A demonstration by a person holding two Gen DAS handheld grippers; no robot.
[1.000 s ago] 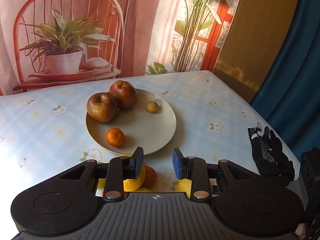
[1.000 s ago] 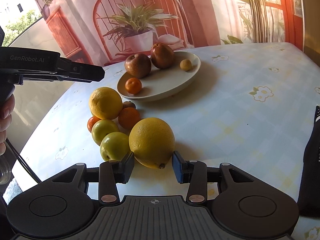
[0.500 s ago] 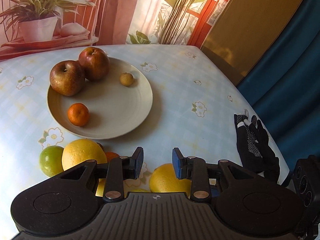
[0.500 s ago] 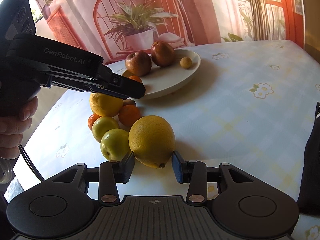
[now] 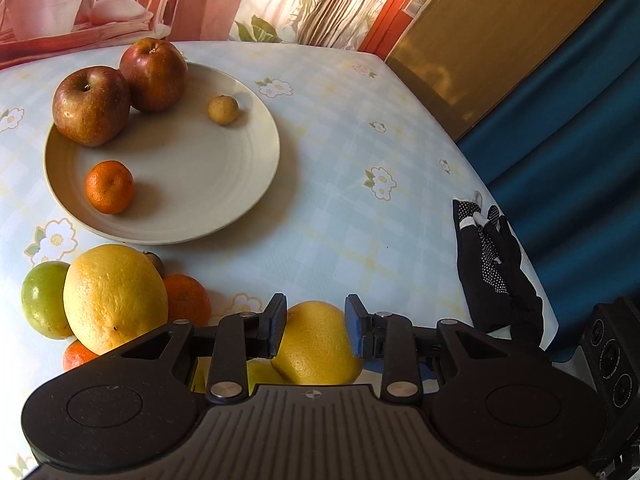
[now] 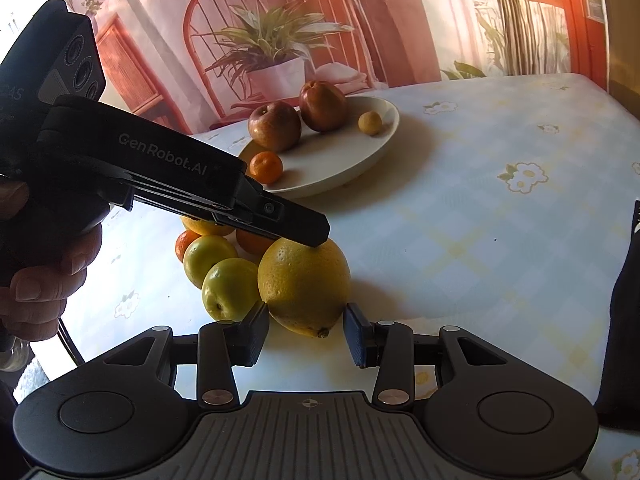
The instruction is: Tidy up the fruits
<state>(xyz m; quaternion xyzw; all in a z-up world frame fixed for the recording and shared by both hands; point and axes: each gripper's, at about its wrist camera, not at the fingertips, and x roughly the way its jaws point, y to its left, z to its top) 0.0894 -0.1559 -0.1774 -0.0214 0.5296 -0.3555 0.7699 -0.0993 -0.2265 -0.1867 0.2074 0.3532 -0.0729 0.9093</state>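
1. Progress looks partial to us: the plate at the far left of the surface holds two red apples, a mandarin and a small tan fruit.
2. Left to do, as we judge it: a heap of loose fruit lies just near of the plate. It includes a big yellow citrus, a green fruit, an orange and a second big yellow citrus at its right end. The right wrist view shows two green fruits side by side there.
3. That right-hand citrus seems the piece in hand. It lies on the surface, touching a green fruit. It is oval with a pointed near end and a pebbled, firm-looking rind.
4. The left gripper has its tips at the top of this citrus. Its fingers stand narrowly parted and grip nothing that we can see.
5. The right gripper is at the fruit's near end. Its fingers are apart on either side of the tip, and we see no pad pressing.
6. A black dotted glove lies at the right edge, well apart from the fruit.
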